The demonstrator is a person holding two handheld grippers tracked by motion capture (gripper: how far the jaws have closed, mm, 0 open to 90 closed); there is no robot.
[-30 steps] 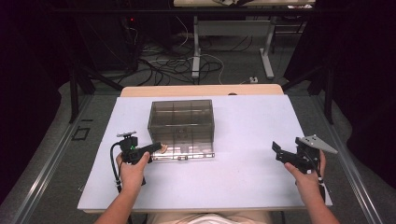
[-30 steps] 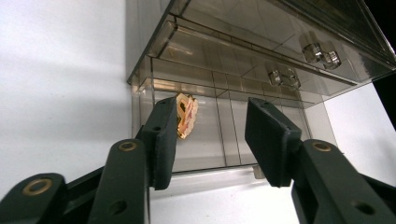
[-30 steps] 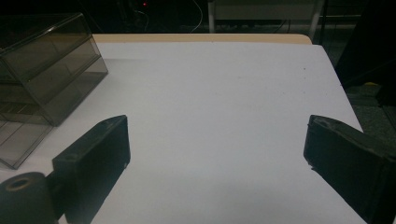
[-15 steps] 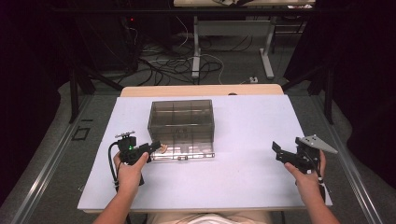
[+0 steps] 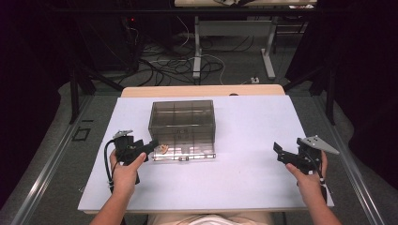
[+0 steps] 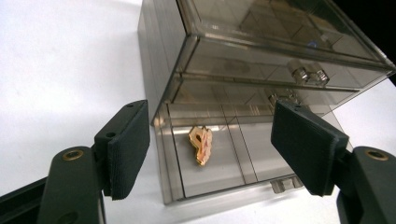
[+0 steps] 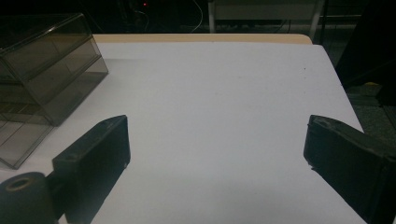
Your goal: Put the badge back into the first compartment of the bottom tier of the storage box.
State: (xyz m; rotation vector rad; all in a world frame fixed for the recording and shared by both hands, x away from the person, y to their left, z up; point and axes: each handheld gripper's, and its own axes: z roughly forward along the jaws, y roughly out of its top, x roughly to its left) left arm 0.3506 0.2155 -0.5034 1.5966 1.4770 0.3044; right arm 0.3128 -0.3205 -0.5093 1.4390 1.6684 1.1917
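Counting the items, we record one smoky clear drawer box [image 5: 182, 125], one small gold trinket [image 6: 201, 145] and two grippers on the white table [image 5: 244, 183]. We note the box has stacked drawers; its bottom drawer [image 6: 224, 158] stands pulled out, and the trinket lies in that drawer's left compartment. We find the left gripper [image 6: 210, 149] spread wide just before the drawer, grasping nothing. We find the right gripper [image 5: 280, 153] likewise spread and empty, well apart.
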